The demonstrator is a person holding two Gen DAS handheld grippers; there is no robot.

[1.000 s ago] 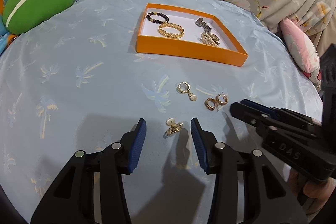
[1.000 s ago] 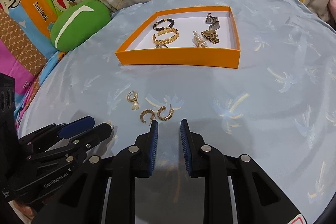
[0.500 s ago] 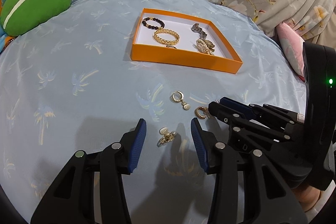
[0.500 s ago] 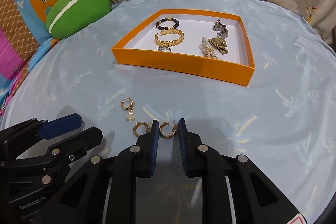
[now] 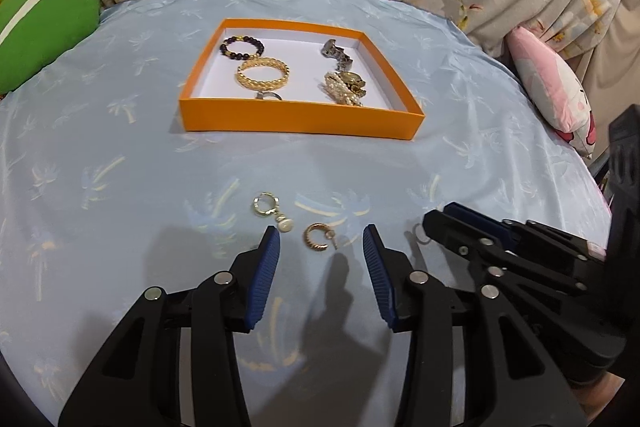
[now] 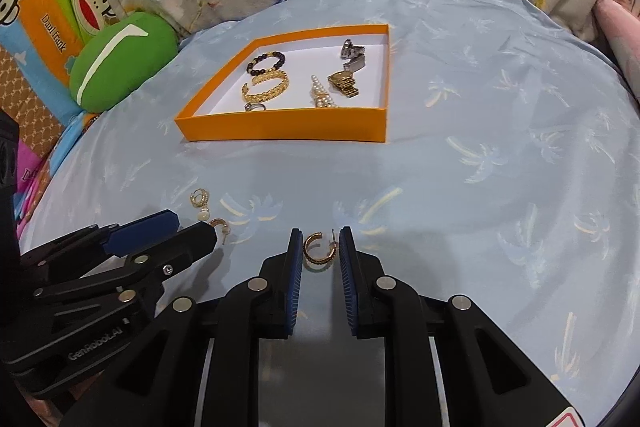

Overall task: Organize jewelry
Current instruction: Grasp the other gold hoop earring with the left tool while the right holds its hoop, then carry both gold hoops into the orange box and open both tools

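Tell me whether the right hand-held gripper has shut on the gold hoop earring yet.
Not yet. The right hand-held gripper is open: the gold hoop earring lies on the blue cloth between its jaws, with gaps either side.

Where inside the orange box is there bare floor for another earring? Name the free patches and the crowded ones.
In the orange box, bare white floor runs down the middle, between the gold chain bracelet and the pearl clip, and in the far right corner beyond the silver clasp. The left side is crowded: beaded bracelet, gold bracelet and a small ring at the near wall.

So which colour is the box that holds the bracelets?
Orange box, white inside; the left wrist view shows it best.
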